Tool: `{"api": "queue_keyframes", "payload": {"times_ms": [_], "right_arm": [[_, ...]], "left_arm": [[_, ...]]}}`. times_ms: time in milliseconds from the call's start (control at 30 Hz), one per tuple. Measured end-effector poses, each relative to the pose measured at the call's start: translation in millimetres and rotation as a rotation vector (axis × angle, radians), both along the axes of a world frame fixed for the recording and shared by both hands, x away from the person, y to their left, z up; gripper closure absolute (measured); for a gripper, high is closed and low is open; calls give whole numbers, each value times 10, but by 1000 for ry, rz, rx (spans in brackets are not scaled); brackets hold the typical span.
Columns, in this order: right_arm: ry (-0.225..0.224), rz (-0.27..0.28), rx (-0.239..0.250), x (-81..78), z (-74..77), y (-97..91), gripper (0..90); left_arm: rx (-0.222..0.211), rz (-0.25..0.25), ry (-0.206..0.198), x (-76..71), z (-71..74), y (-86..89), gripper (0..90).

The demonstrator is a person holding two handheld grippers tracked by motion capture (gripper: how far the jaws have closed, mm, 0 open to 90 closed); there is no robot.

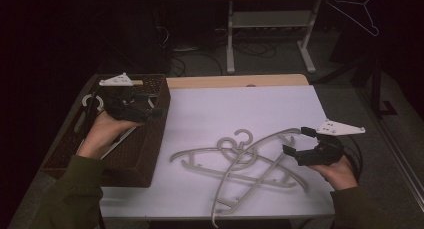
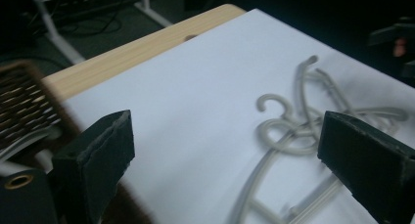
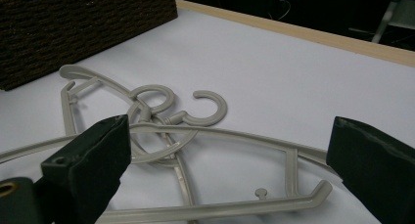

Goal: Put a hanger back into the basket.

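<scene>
A tangled pile of pale grey plastic clothes hangers (image 1: 240, 161) lies on the white tabletop (image 1: 225, 109), near its front edge. The left gripper (image 1: 150, 109) hovers over the dark brown woven basket (image 1: 135, 159) at the table's left, jaws spread wide with nothing between them. The right gripper (image 1: 297, 144) sits just beside the hangers' right ends, jaws gaping and empty.

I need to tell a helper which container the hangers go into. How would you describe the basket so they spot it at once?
Start at the white-topped table and go to its left edge. There the basket stands, a dark brown woven rectangular box beside the tangled pile of grey hangers. It is the one dark, tall-sided thing on the pale top.
</scene>
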State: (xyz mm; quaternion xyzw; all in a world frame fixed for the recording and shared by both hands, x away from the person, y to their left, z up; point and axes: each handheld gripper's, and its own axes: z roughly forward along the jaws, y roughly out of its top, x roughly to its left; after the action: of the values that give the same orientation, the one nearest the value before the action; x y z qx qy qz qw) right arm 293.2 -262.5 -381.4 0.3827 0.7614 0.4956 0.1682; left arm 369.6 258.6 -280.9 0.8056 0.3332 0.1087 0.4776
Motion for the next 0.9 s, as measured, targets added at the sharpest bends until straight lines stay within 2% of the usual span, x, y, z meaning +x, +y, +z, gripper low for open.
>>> {"api": "queue_keyframes", "payload": {"times_ms": [100,133,200,400,533,633,800,900], "right_arm": [[1,-2,3,5,0,-5,24],[1,-2,3,5,0,-5,24],[-1,-3,2,6,1,-5,24],[-3,1,0,9,2,-1,24],[-4,6,-1,9,4,6,24],[-4,4,-1,13,2,5,24],[-3,6,0,12,6,14,24],[2,6,-3,15,0,12,24]], "left_arm": [[-20,-39,-17,-66,-13,-183,60],[-20,-39,-17,-66,-13,-183,60],[-35,-64,-21,-119,-40,-341,60],[-51,-109,-8,-206,-166,-643,62],[-33,-135,2,-261,-262,-803,65],[-36,-150,18,-294,-351,-909,69],[-2,-176,29,-358,-490,-1070,71],[14,-183,40,-398,-581,-1157,101]]}}
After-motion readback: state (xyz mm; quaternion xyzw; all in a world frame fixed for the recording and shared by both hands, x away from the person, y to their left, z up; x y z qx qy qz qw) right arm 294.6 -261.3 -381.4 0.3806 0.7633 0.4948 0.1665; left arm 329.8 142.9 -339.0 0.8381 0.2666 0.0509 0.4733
